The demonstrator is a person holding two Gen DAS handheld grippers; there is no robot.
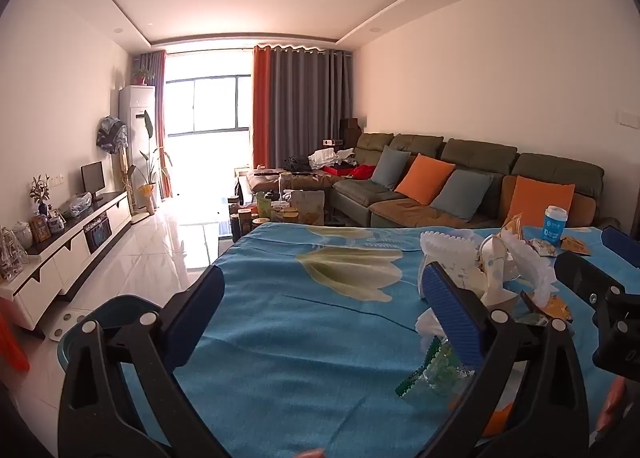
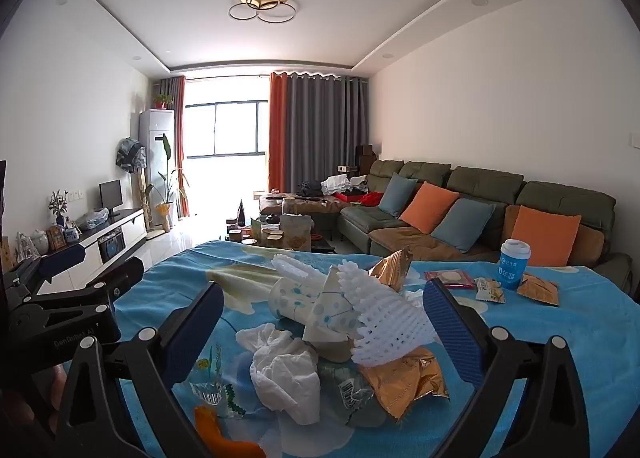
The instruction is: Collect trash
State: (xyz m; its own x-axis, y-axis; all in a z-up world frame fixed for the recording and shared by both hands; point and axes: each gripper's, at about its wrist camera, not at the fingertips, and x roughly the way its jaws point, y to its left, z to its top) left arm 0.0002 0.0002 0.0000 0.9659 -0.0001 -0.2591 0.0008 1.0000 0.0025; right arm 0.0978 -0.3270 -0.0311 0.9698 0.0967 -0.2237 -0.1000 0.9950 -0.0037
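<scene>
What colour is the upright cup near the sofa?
Blue cup with a white lid and white print, clearest in the right wrist view.

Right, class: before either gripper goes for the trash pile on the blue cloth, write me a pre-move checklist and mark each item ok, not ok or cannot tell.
1. Right gripper open, nothing held: ok.
2. Left gripper open, nothing held: ok.
3. Crumpled tissue lies between the right gripper's fingers: ok.
4. White foam net lies free on top of the pile: ok.
5. Upright blue cup stands apart from the pile: ok.
6. Teal bin at the table's left edge has room: cannot tell.
</scene>
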